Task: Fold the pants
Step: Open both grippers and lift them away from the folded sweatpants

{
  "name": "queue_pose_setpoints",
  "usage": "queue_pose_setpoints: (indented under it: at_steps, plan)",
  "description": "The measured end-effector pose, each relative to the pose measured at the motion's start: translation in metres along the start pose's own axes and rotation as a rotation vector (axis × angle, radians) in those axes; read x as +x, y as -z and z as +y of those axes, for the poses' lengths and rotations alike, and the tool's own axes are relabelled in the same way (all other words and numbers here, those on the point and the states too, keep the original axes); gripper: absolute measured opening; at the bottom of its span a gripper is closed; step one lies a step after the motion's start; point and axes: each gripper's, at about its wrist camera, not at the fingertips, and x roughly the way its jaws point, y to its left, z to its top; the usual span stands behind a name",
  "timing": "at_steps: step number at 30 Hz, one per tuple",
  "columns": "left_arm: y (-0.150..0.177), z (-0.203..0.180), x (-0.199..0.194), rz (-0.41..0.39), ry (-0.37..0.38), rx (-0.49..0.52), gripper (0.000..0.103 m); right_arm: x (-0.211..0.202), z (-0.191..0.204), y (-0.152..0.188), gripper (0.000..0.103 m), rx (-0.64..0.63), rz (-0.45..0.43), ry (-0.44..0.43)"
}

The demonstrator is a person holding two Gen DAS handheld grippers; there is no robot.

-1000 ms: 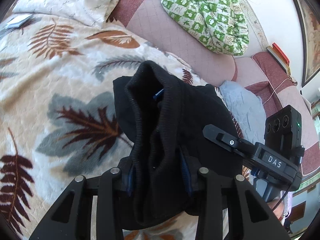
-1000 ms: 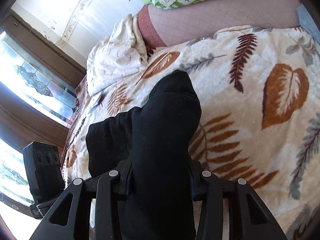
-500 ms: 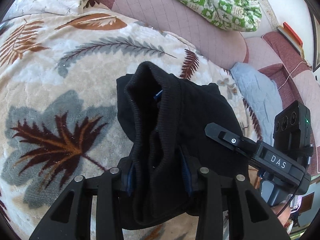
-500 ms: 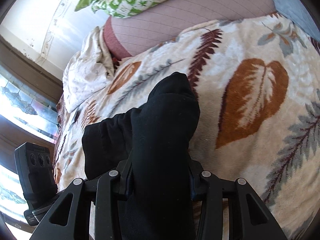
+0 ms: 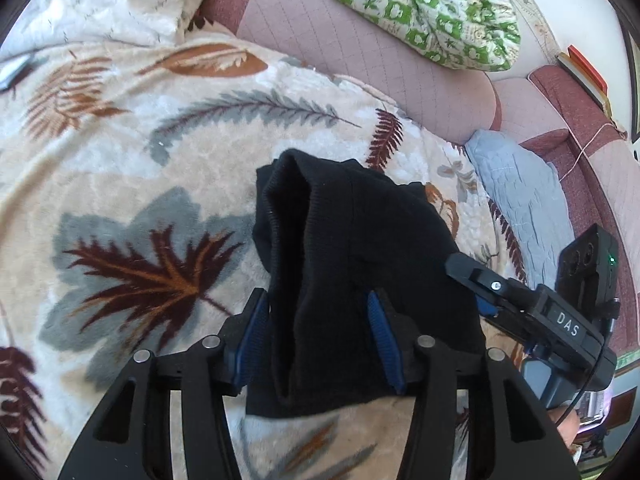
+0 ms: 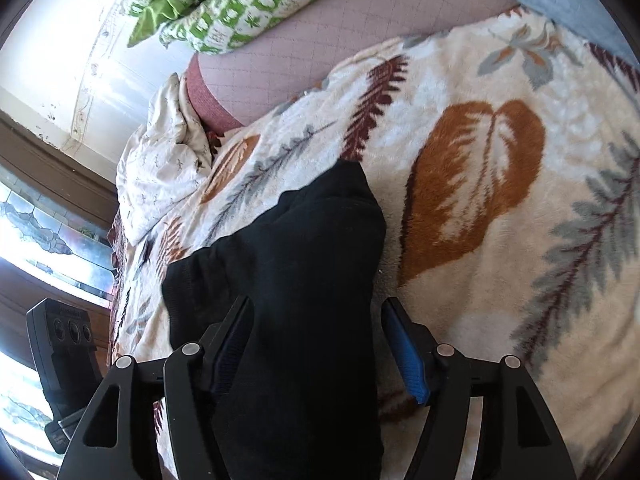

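The black pants [image 5: 360,248] lie bunched on the leaf-patterned blanket [image 5: 120,160]. My left gripper [image 5: 316,320] has its jaws parted around the ribbed end of the pants, with a gap at each blue pad. In the right wrist view the pants [image 6: 304,280] run between the jaws of my right gripper [image 6: 320,344], which are spread wide, the right pad [image 6: 404,352] clear of the cloth. The right gripper also shows in the left wrist view [image 5: 520,300] at the pants' right side.
A pink quilted sofa back [image 5: 360,48] runs behind the blanket, with a green patterned cloth [image 5: 420,8] on it. A grey-blue cloth [image 5: 520,200] lies at the right. A cream sheet [image 5: 100,0] is bunched at the far left. A window [image 6: 36,240] is beside the bed.
Both grippers have opened and let go of the pants, which now rest on the blanket. The pants have come lower and closer to the blanket.
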Motion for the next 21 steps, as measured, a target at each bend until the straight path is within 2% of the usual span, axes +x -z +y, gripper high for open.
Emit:
queue_pose_setpoints:
  at_steps: [2, 8, 15, 19, 21]
  plan:
    - [0.007, -0.003, -0.016, -0.024, -0.025, 0.018, 0.055, -0.019, 0.003, 0.007, 0.074, -0.015, -0.030, 0.025]
    - [0.037, -0.014, -0.049, -0.055, -0.118, 0.062, 0.057, -0.061, 0.011, 0.049, 0.075, -0.031, -0.075, 0.093]
    - [0.075, -0.021, -0.077, -0.089, -0.238, 0.096, 0.059, -0.077, 0.018, 0.105, 0.075, -0.066, -0.093, 0.194]
    - [0.099, -0.008, -0.095, -0.130, -0.276, 0.056, 0.065, -0.088, 0.014, 0.132, 0.075, -0.067, -0.115, 0.242]
    - [0.110, 0.001, -0.096, -0.119, -0.282, 0.027, 0.065, -0.092, 0.011, 0.138, 0.075, -0.062, -0.119, 0.246]
